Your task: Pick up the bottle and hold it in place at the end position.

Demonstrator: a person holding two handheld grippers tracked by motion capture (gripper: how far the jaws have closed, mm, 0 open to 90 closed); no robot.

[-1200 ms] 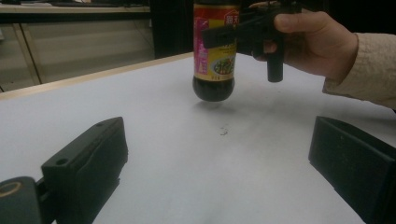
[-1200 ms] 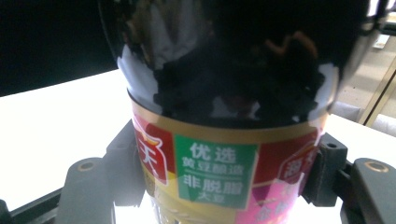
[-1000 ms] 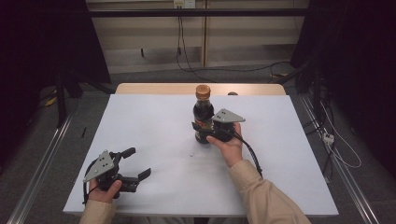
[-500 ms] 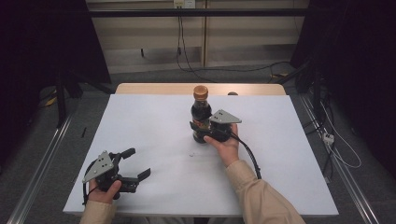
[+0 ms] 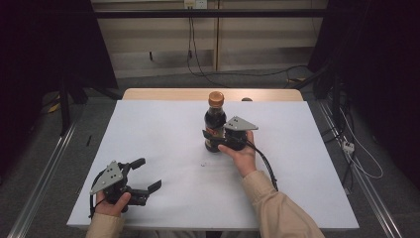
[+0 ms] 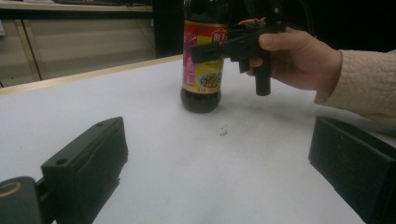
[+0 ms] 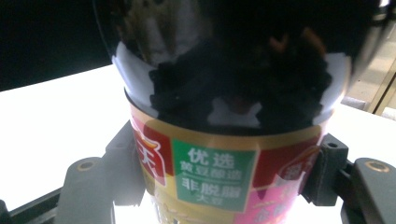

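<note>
Right tongs (image 5: 214, 140) are clamping the bottle (image 5: 215, 122) at its label, jaws pressing on both sides of it in the right gripper view. Bottle is standing upright on the table (image 5: 163, 129), around mid-table toward the far edge, brown cap on. Left tongs (image 5: 146, 174) are sitting at the near left corner of the table, jaws wide apart, gripping nothing, well apart from the bottle. A small dark speck (image 6: 223, 132) is lying on the table just in front of the bottle.

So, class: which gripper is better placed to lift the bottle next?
The right gripper: its jaws already sit on either side of the bottle. The left gripper lies open near the table's front edge, well apart from it.
</note>
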